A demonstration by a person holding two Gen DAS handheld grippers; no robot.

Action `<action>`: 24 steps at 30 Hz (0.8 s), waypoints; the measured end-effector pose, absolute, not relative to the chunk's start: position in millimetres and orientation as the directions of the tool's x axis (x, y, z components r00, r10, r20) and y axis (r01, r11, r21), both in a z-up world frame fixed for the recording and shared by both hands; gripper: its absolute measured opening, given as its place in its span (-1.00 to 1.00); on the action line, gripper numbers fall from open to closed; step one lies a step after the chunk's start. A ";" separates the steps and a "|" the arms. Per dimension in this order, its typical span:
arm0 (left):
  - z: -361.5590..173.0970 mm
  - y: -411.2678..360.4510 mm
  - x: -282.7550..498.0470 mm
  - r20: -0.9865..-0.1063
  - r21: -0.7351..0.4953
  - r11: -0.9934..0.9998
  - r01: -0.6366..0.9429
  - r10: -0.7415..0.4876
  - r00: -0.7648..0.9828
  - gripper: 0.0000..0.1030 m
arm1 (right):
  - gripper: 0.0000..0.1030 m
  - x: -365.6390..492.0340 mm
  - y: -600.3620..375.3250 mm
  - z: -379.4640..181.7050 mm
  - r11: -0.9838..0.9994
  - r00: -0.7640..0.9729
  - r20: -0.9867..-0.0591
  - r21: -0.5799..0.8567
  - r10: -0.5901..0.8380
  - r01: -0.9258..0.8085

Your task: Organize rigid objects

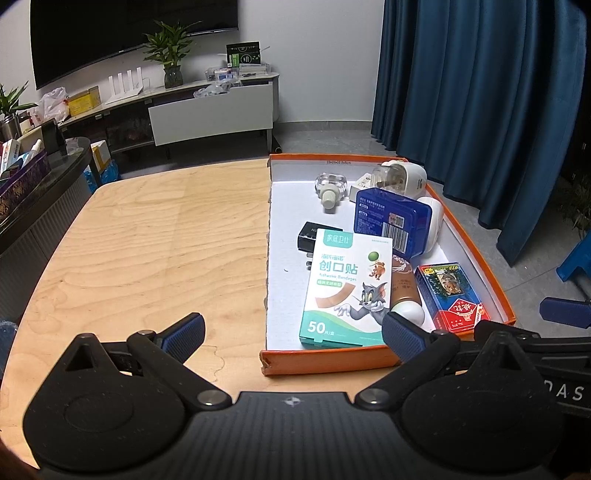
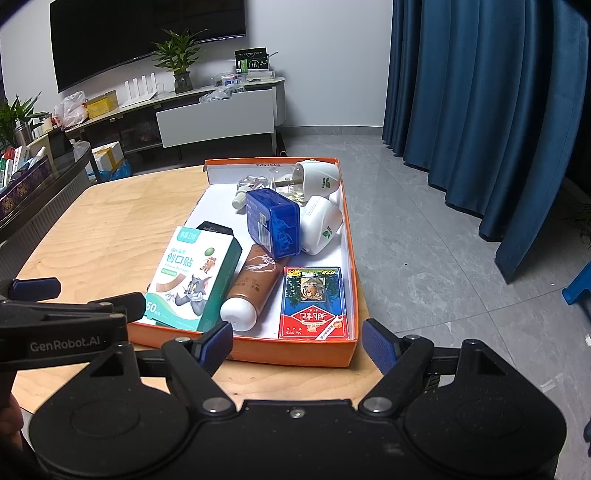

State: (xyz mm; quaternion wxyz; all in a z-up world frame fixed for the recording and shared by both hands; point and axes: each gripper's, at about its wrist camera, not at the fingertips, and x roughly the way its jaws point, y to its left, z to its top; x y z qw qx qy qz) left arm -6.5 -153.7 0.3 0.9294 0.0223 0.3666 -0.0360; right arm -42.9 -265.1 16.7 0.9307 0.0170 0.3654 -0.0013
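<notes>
White walls, grey tiled floor (image 2: 424, 236), blue curtains (image 2: 480, 92), wall-mounted television (image 2: 140, 33) above a low cabinet (image 2: 218, 110).

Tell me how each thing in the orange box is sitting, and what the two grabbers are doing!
Bandage box: propped up, tilted.
Brown tube: lying down, white cap toward the camera.
Card pack: lying flat.
Blue case: tilted on its edge.
Left gripper: open, empty.
Right gripper: open, empty.
</notes>
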 end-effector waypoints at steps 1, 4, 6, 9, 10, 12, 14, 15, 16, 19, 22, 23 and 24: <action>0.0 -153.7 -6.7 -0.683 0.016 0.996 0.084 -0.050 0.728 1.00 | 0.76 -42.9 -265.2 16.8 0.999 0.733 -0.680 0.030 0.009 0.015; -0.3 -153.5 -6.5 -0.685 0.017 0.996 0.084 -0.050 0.727 1.00 | 0.76 -43.0 -264.9 17.0 0.999 0.733 -0.680 0.029 0.008 0.015; -0.1 -153.6 -6.5 -0.685 0.017 0.996 0.084 -0.049 0.727 1.00 | 0.76 -42.9 -265.0 16.1 0.999 0.733 -0.680 0.030 0.009 0.015; -0.3 -153.5 -6.5 -0.686 0.016 0.996 0.083 -0.050 0.726 1.00 | 0.76 -43.0 -264.8 16.3 0.999 0.733 -0.680 0.029 0.008 0.015; -0.8 -153.3 -6.6 -0.687 0.016 0.996 0.083 -0.050 0.725 1.00 | 0.76 -42.9 -264.6 16.2 0.999 0.733 -0.681 0.029 0.008 0.016; -1.5 -152.9 -6.3 -0.689 0.016 0.996 0.083 -0.049 0.723 1.00 | 0.76 -43.1 -264.4 14.3 1.000 0.731 -0.682 0.027 0.007 0.015; -1.9 -152.5 -6.1 -0.692 0.015 0.997 0.081 -0.048 0.720 1.00 | 0.76 -42.8 -264.6 12.8 1.000 0.730 -0.683 0.027 0.007 0.016; -1.7 -152.7 -5.8 -0.693 0.015 0.997 0.081 -0.048 0.719 1.00 | 0.76 -43.0 -264.4 12.2 1.000 0.730 -0.684 0.027 0.007 0.016; -1.8 -152.7 -5.8 -0.693 0.015 0.997 0.081 -0.048 0.720 1.00 | 0.76 -43.2 -264.3 11.7 1.000 0.729 -0.684 0.026 0.006 0.016; -1.7 -153.0 -6.0 -0.694 0.014 0.997 0.081 -0.049 0.719 1.00 | 0.76 -42.8 -264.4 11.7 1.000 0.729 -0.685 0.027 0.007 0.016; -2.1 -152.9 -6.1 -0.695 0.015 0.997 0.082 -0.049 0.717 1.00 | 0.76 -43.2 -264.4 11.1 1.000 0.728 -0.686 0.027 0.007 0.016; -1.9 -153.0 -5.7 -0.696 0.015 0.996 0.083 -0.049 0.717 1.00 | 0.76 -42.9 -264.7 10.6 1.000 0.727 -0.687 0.026 0.006 0.016; -2.1 -152.8 -5.7 -0.697 0.014 0.996 0.083 -0.050 0.716 1.00 | 0.76 -43.0 -264.8 10.3 1.000 0.726 -0.688 0.026 0.006 0.016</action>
